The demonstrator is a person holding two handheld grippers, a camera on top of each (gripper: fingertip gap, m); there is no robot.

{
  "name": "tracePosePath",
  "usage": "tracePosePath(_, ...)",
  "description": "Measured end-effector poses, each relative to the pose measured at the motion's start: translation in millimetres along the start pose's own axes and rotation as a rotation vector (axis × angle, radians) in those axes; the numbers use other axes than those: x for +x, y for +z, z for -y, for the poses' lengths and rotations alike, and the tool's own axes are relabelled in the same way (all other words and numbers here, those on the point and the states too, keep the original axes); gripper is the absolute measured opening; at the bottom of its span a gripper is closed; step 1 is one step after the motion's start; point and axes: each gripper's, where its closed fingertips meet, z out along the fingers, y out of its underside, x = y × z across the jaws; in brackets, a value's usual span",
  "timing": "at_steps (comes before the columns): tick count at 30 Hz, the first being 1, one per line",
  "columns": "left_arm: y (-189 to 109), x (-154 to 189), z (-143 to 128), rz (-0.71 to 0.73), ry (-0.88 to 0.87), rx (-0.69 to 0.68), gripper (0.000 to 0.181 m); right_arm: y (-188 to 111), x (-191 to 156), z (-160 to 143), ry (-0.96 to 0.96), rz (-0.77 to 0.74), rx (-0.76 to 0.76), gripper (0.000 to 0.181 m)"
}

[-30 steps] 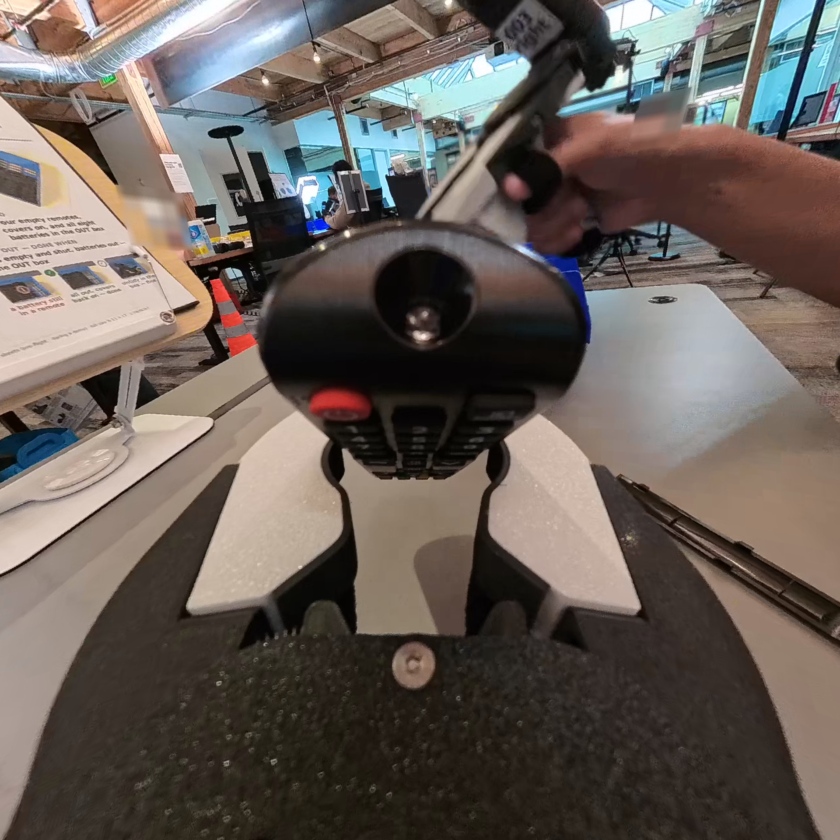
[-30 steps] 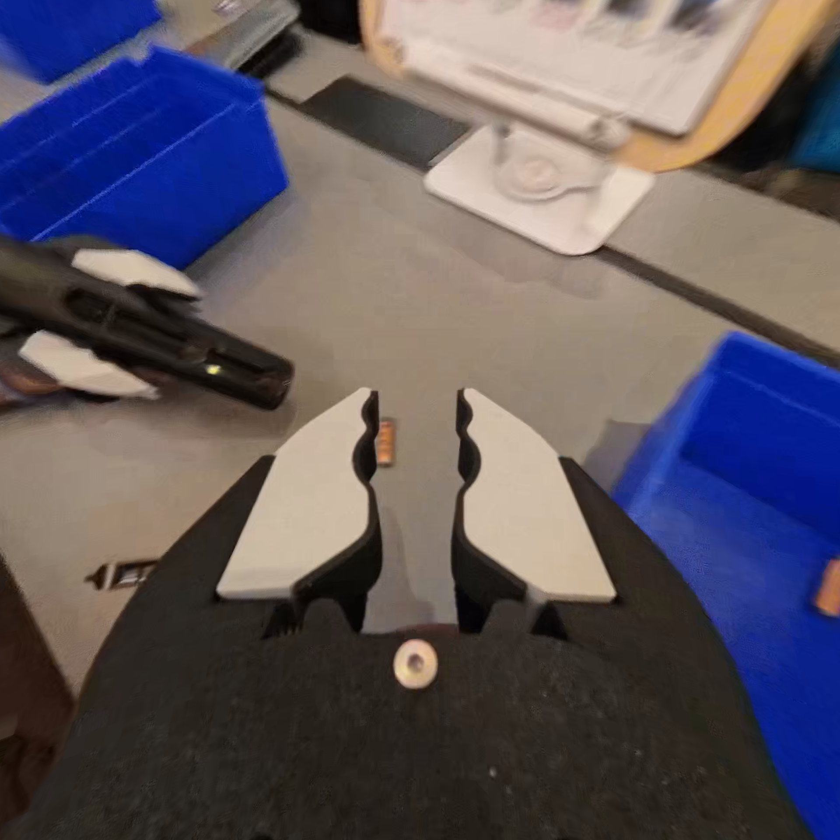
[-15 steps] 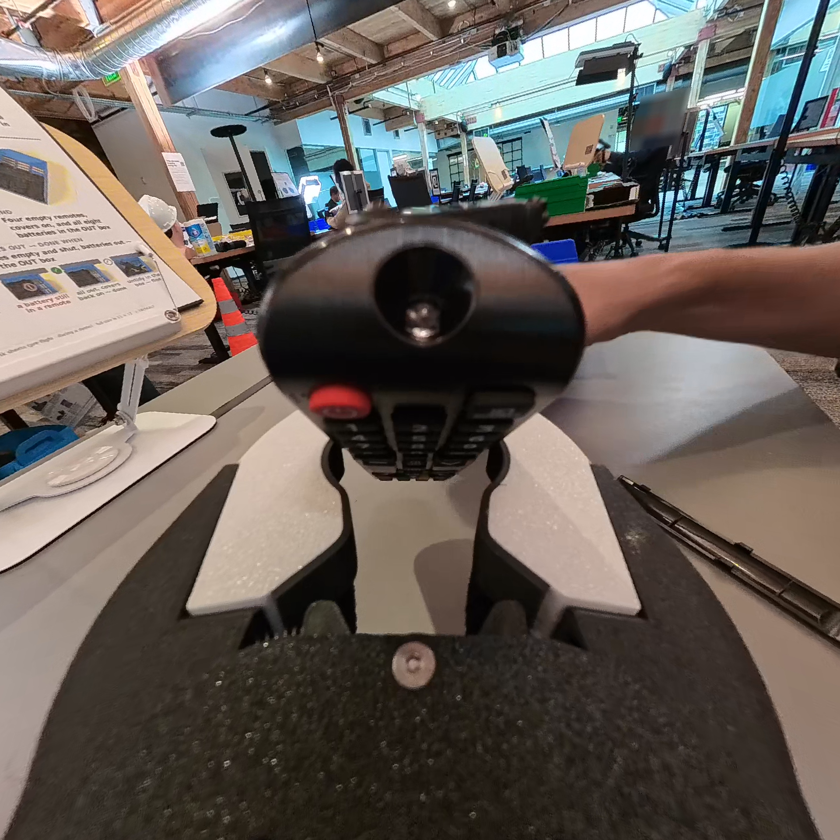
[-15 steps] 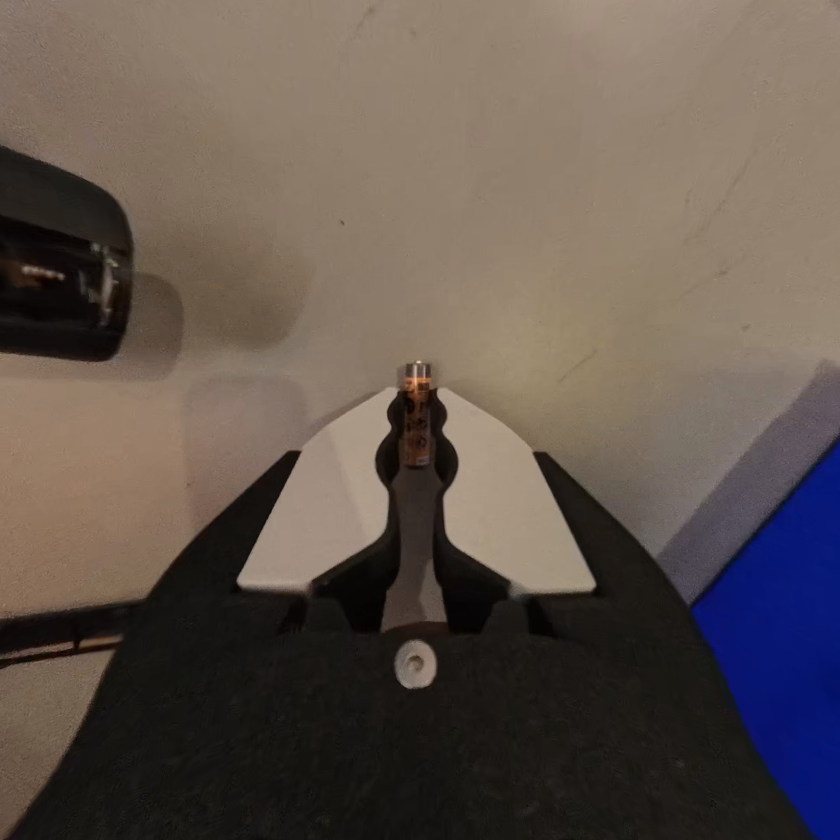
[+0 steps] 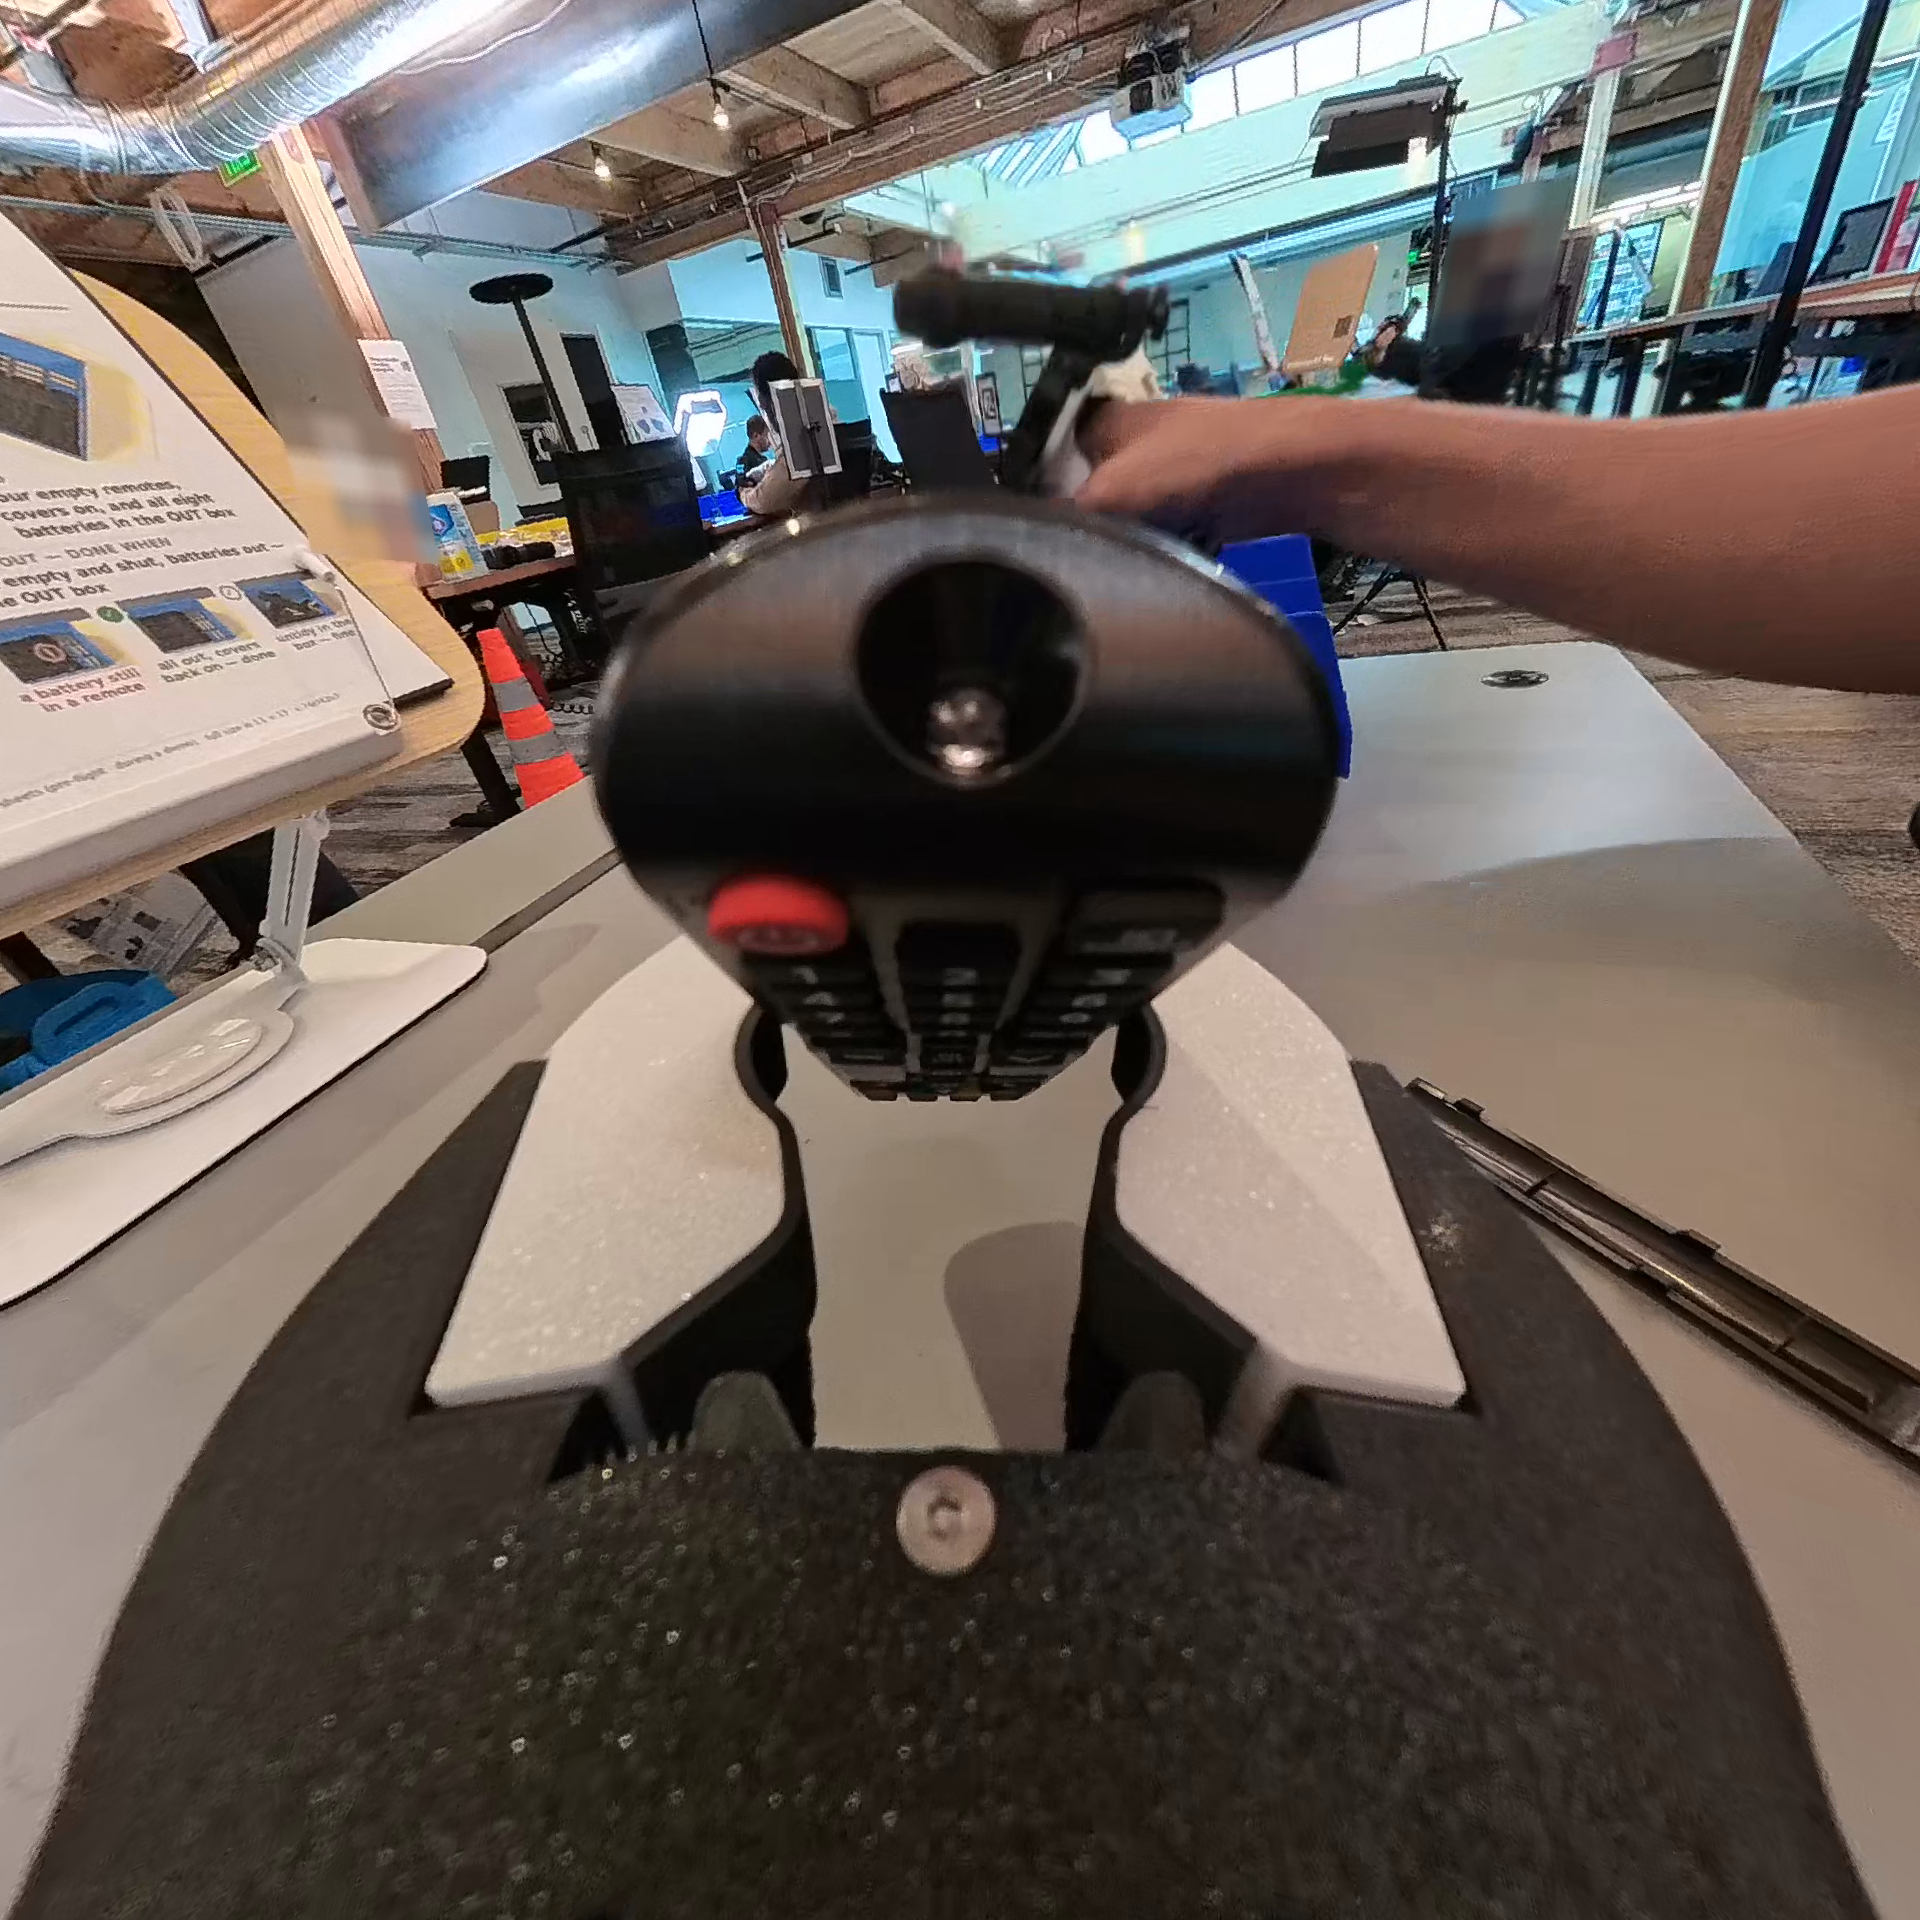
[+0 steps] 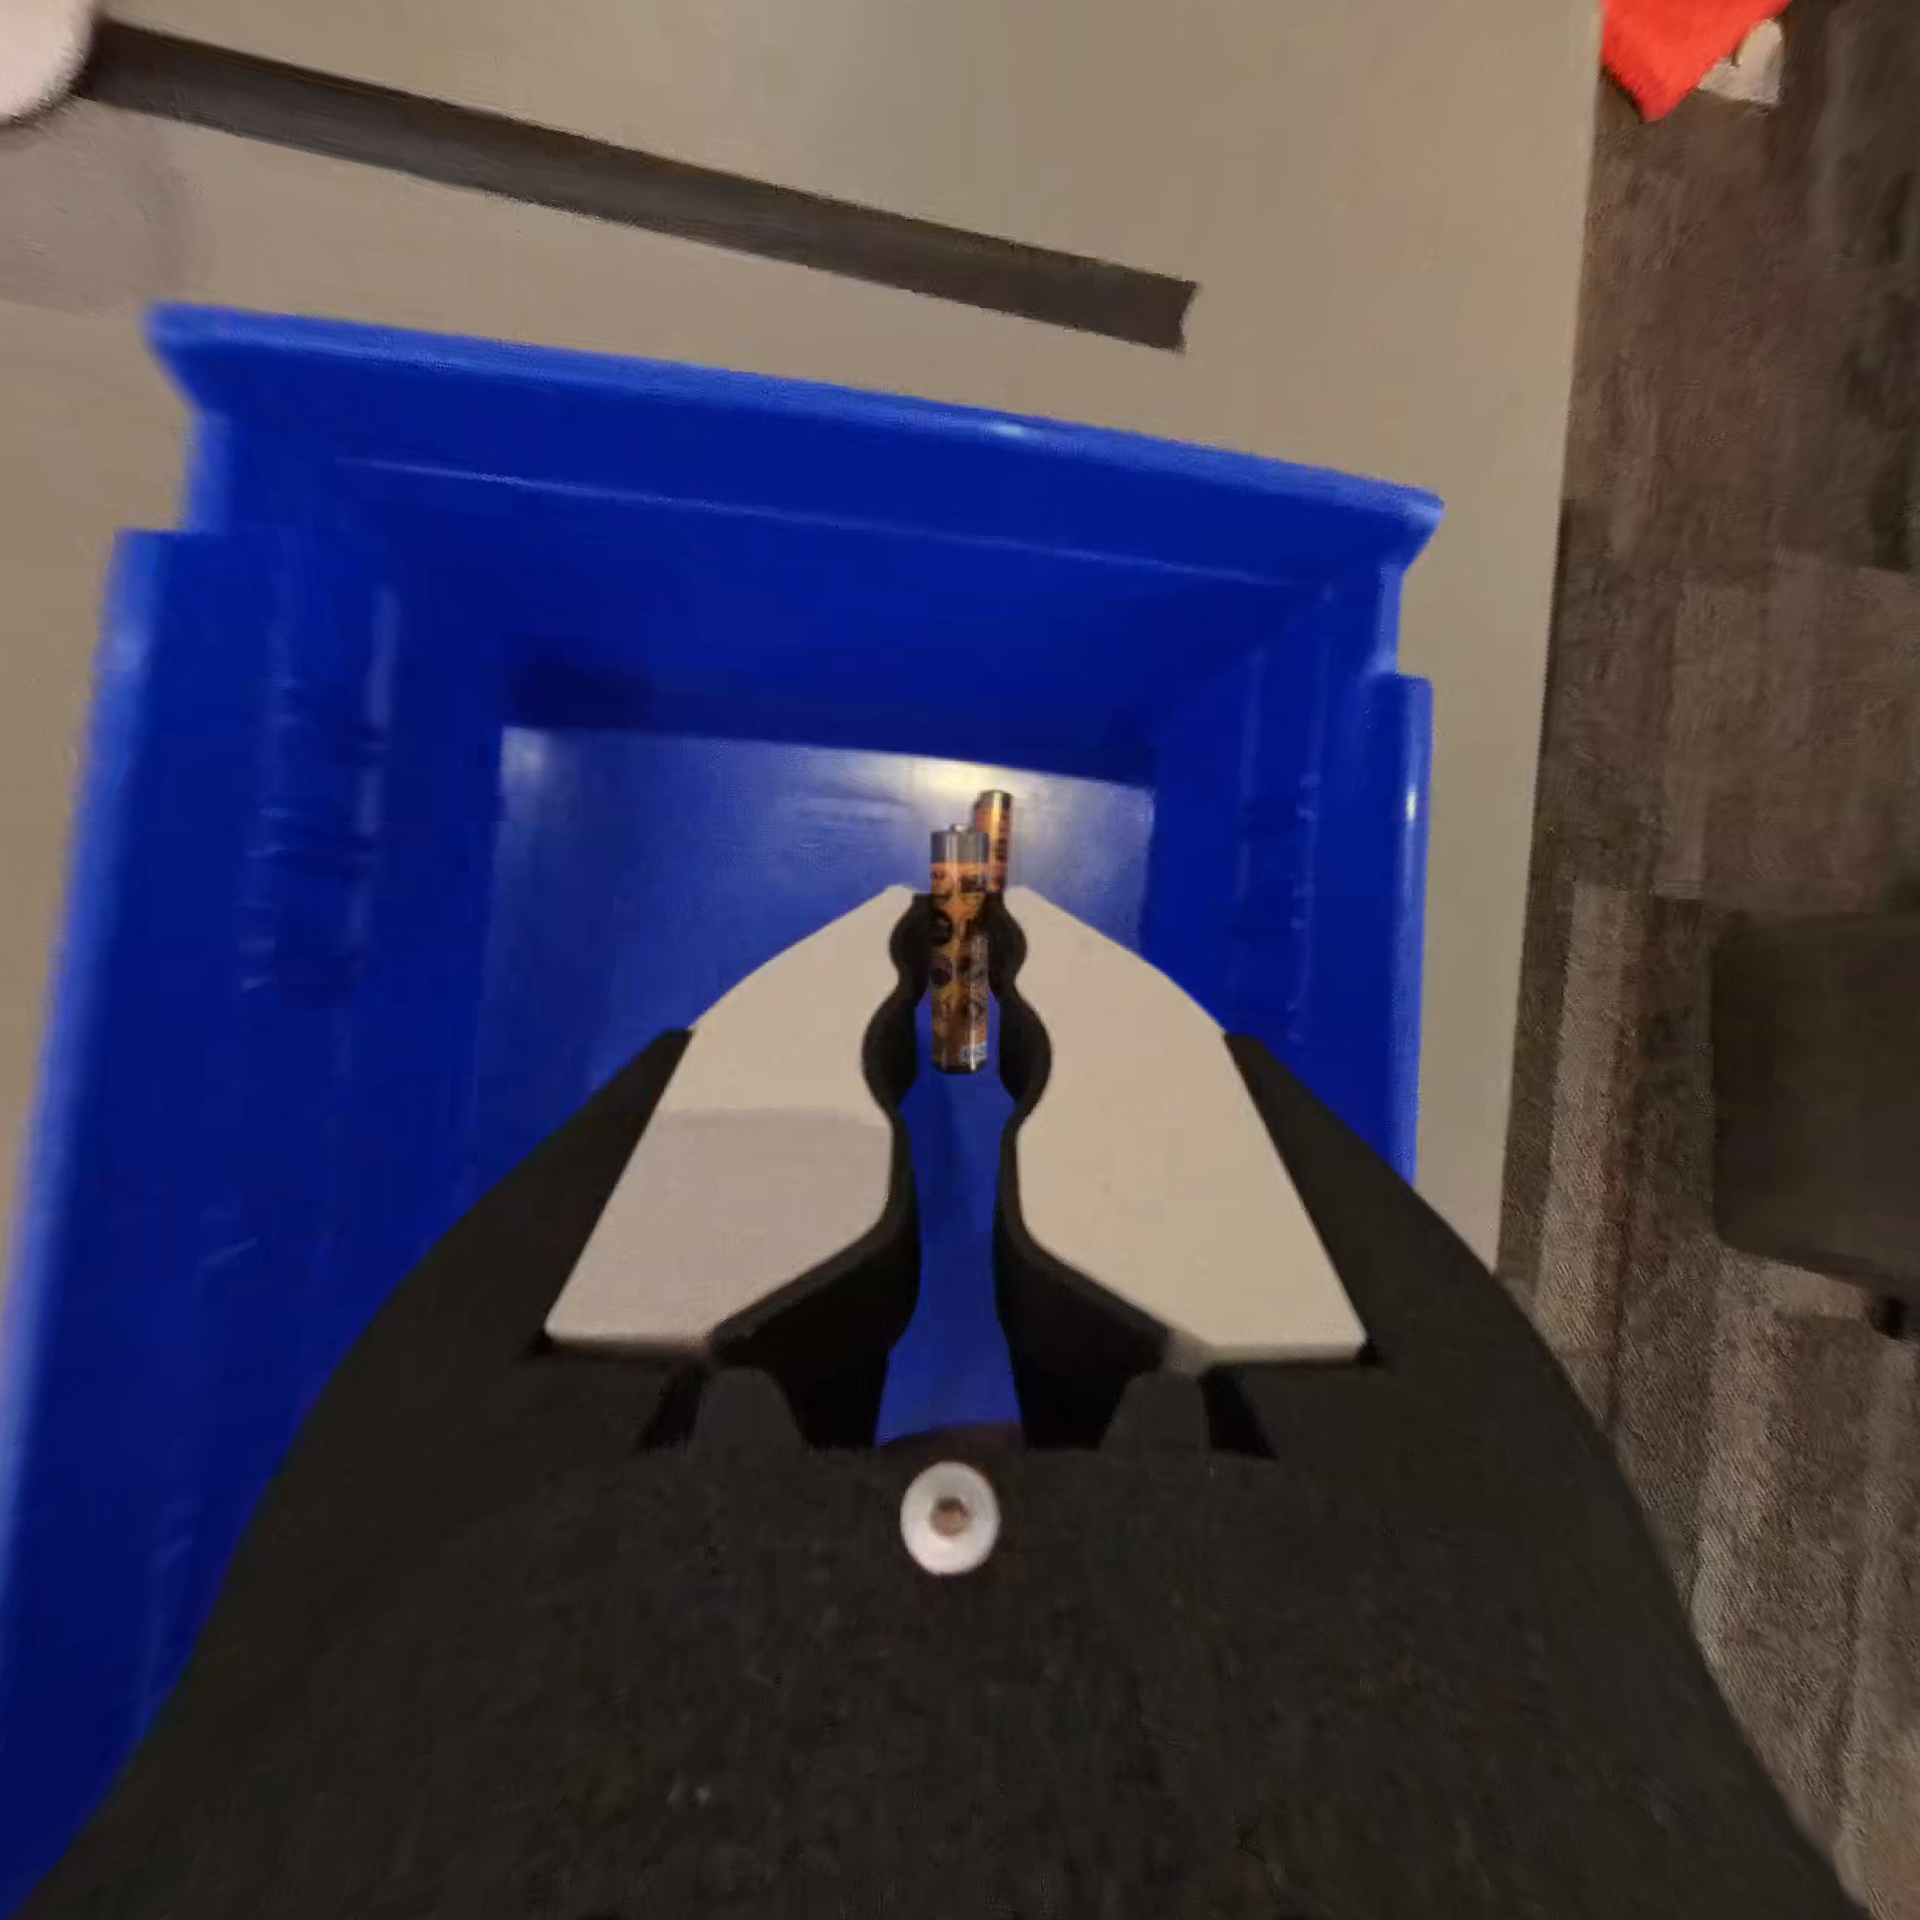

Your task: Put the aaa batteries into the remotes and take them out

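While our left gripper (image 5: 948, 1049) keeps its jaws set moderately wide around the black remote (image 5: 961, 769), we see the remote pointing forward above the grey bench (image 5: 1558, 987), its button face turned down with a red button (image 5: 777, 914) at the near left. Our right gripper (image 6: 961, 966) has its jaws nearly closed on a battery (image 6: 958, 951), orange and black, standing up between the tips. We hold it over the blue bin (image 6: 312, 831), where a second battery (image 6: 994, 836) lies on the bin's floor just beyond.
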Motion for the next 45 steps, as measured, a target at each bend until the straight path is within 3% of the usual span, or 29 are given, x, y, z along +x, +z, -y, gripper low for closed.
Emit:
tracePosePath(6,0,-2,-2,0.001,-0.01,-0.003,0.061,58,28,-28,-0.009,-0.137,-0.136,0.011)
tracePosePath(11,0,-1,-2,-0.003,-0.01,-0.003,0.061,74,31,-30,0.009,-0.15,-0.14,0.011)
tracePosePath(14,0,-1,-1,-0.005,-0.011,-0.002,0.061,71,31,-26,0.011,-0.158,-0.125,0.025)
tracePosePath(17,-1,-1,-1,-0.004,-0.01,0.0,0.061,32,23,-10,-0.002,-0.155,-0.03,0.026)
tracePosePath(19,-1,-2,0,-0.003,-0.01,0.003,0.061,-13,-3,13,-0.003,-0.072,0.145,0.026)
tracePosePath(21,-1,-2,1,-0.005,-0.014,0.006,0.061,-65,-67,31,-0.069,0.182,0.331,0.027)
tracePosePath(23,-1,-2,0,-0.005,-0.013,0.005,0.061,-114,-145,29,-0.195,0.465,0.475,0.03)
tracePosePath(25,-1,-2,1,-0.005,-0.012,0.006,0.061,-150,-222,-3,-0.369,0.739,0.499,0.031)
tracePosePath(27,-2,-3,1,-0.005,-0.013,0.009,0.061,-167,-281,-54,-0.571,0.953,0.438,0.033)
tracePosePath(32,-3,-5,1,0.002,-0.005,0.005,0.061,-144,-348,-165,-0.953,1.093,0.204,0.037)
tracePosePath(34,-3,-6,1,0.004,-0.003,0.005,0.061,-129,-361,-193,-1.065,1.06,0.148,0.038)
tracePosePath(37,-2,-4,1,-0.002,-0.001,0.003,0.061,-98,-357,-201,-1.155,0.894,0.1,0.044)
tracePosePath(41,0,1,0,-0.016,0.012,-0.004,0.061,-105,-360,-191,-1.025,1.02,0.078,0.036)
tracePosePath(45,0,3,0,-0.023,0.008,-0.005,0.061,-85,-351,-185,-1.141,0.896,0.099,0.038)
